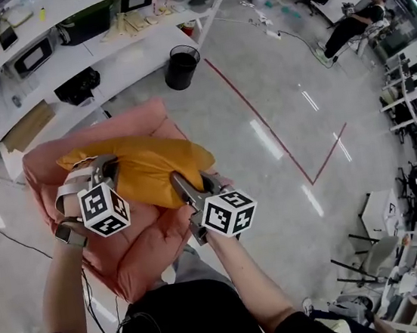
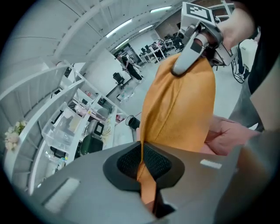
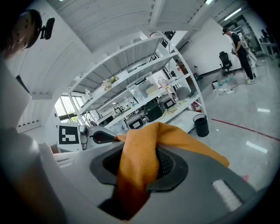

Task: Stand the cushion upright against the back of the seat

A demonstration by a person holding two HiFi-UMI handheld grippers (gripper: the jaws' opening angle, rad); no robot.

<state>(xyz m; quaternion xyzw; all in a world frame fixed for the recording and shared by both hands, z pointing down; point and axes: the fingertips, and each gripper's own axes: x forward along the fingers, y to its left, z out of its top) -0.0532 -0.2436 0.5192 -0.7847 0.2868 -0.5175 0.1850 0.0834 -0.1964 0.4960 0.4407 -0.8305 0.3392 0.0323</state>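
Cushion (image 1: 147, 166), orange, hangs over pink seat (image 1: 148, 254), stretched between both grippers. Left gripper (image 1: 108, 170) jaws pressed tight on one fabric edge. Right gripper (image 1: 183, 186) jaws pinch a bunched fold at the opposite edge.

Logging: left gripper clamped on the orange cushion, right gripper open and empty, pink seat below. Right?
No: the right gripper is also clamped on the orange cushion, as the right gripper view shows. The left gripper and pink seat are as stated.
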